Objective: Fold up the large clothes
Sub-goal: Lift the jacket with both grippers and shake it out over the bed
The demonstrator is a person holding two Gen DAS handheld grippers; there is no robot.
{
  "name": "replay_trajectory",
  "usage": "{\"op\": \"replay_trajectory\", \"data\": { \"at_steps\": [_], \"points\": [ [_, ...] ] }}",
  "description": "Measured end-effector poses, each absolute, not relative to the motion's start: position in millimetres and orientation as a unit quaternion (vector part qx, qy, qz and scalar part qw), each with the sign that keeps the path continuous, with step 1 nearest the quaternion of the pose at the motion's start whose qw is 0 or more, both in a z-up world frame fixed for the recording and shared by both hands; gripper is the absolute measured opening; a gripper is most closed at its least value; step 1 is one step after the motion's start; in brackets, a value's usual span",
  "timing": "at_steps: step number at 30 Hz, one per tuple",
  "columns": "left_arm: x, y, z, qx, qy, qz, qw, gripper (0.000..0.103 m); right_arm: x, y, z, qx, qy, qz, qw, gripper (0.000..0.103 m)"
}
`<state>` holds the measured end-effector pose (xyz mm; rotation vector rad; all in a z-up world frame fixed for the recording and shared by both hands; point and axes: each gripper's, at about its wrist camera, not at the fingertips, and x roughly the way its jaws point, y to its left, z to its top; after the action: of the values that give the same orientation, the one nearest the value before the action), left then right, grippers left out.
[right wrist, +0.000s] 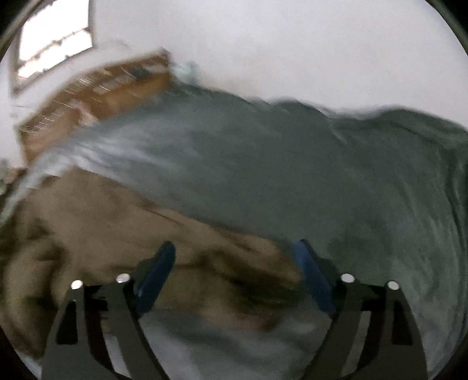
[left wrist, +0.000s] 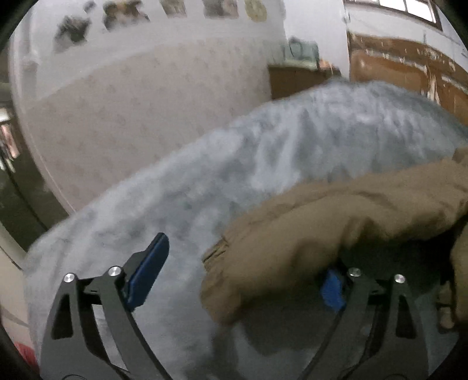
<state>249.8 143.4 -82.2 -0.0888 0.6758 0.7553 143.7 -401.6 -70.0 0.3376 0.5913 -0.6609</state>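
Left tool [left wrist: 239,274]: jaws apart, nothing clamped, tan garment [left wrist: 336,216] lower right. Right tool [right wrist: 237,271]: jaws apart above garment on grey bed cover [right wrist: 321,175].

Pale blue fuzzy blanket [left wrist: 263,152] spread wide across the bed, mottled and blurred. Behind it, wooden cabinet [left wrist: 409,73] against a white wall [left wrist: 316,26], bright window [right wrist: 55,43] high above. Row of blurred pictures [left wrist: 122,14] on the wall farther left.
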Motion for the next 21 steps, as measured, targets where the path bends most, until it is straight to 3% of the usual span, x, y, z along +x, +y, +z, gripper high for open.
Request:
{"op": "replay_trajectory", "data": {
  "at_steps": [3,7,11,13,16,21],
  "points": [
    [241.0,125.0,-55.6,-0.028,0.282,0.362,0.888,0.1,150.1,-358.5,-50.4,0.125,0.257,-0.204,0.936,0.09],
    [242.8,78.7,-43.3,0.002,0.259,0.276,0.926,0.1,172.0,-307.2,-70.0,0.076,0.309,-0.11,0.942,0.09],
    [261.8,35.2,-68.3,-0.04,0.333,0.11,0.936,0.1,192.3,-281.5,-96.2,0.046,0.358,-0.08,0.929,0.09],
    [279.0,2.6,-90.0,0.003,0.374,0.064,0.925,0.1,197.6,-274.8,-107.1,0.035,0.376,-0.087,0.922,0.09],
    [304.2,-31.0,-123.7,0.054,0.404,0.034,0.913,0.1,207.6,-279.2,-127.4,0.035,0.417,-0.111,0.901,0.09],
    [328.7,-46.8,-158.0,0.053,0.433,0.018,0.9,0.1,210.5,-293.9,-167.2,0.087,0.448,-0.108,0.883,0.09]
  ]
}}
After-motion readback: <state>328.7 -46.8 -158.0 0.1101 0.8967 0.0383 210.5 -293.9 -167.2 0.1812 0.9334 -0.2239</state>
